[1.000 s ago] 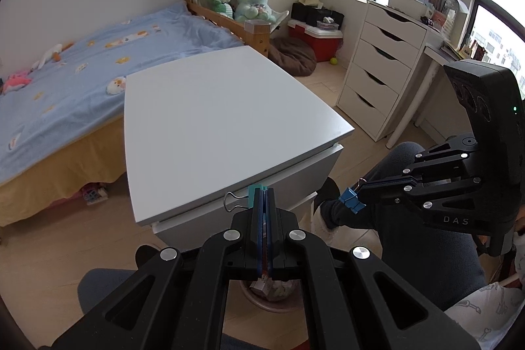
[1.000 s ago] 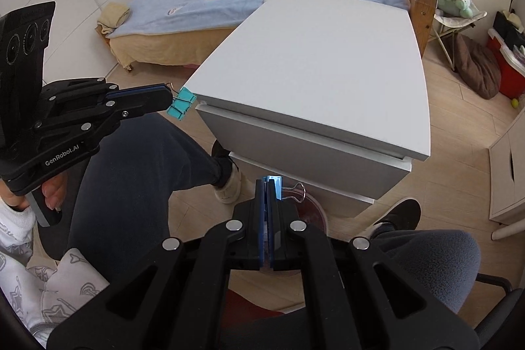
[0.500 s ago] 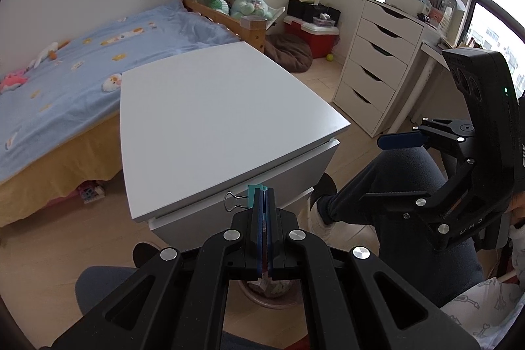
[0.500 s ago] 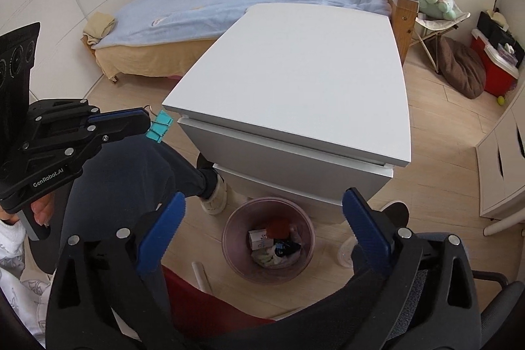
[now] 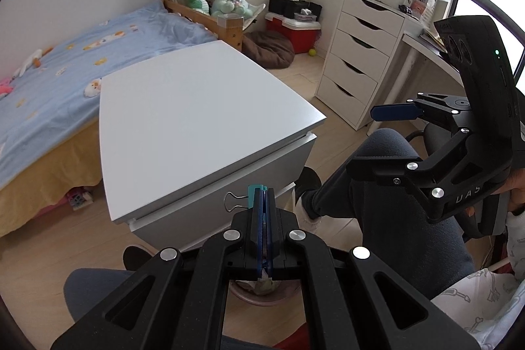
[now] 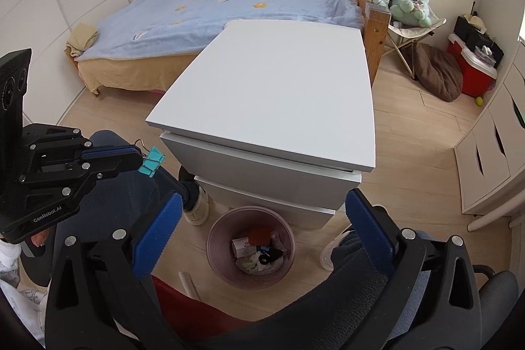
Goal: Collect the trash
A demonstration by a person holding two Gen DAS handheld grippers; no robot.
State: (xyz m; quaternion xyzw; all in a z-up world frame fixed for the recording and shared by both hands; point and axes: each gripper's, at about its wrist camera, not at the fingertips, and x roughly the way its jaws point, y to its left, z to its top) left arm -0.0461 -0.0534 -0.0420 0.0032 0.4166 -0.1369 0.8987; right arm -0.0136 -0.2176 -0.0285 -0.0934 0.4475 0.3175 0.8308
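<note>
Teal binder clip (image 5: 255, 195) in left claw (image 5: 262, 202)

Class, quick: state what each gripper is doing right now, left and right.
Left gripper: shut on a teal binder clip.
Right gripper: jaws opening wide, nothing between them, above the trash bin.

blue bed (image 6: 236, 2), white cabinet (image 6: 279, 81)

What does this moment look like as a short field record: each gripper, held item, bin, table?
left gripper: shut on a teal binder clip
right gripper: jaws opening, nothing between them
trash bin: on the floor in front of the white table, directly under the right gripper; holds mixed trash
white table: nothing on its top
person: seated, legs beside the bin
</note>
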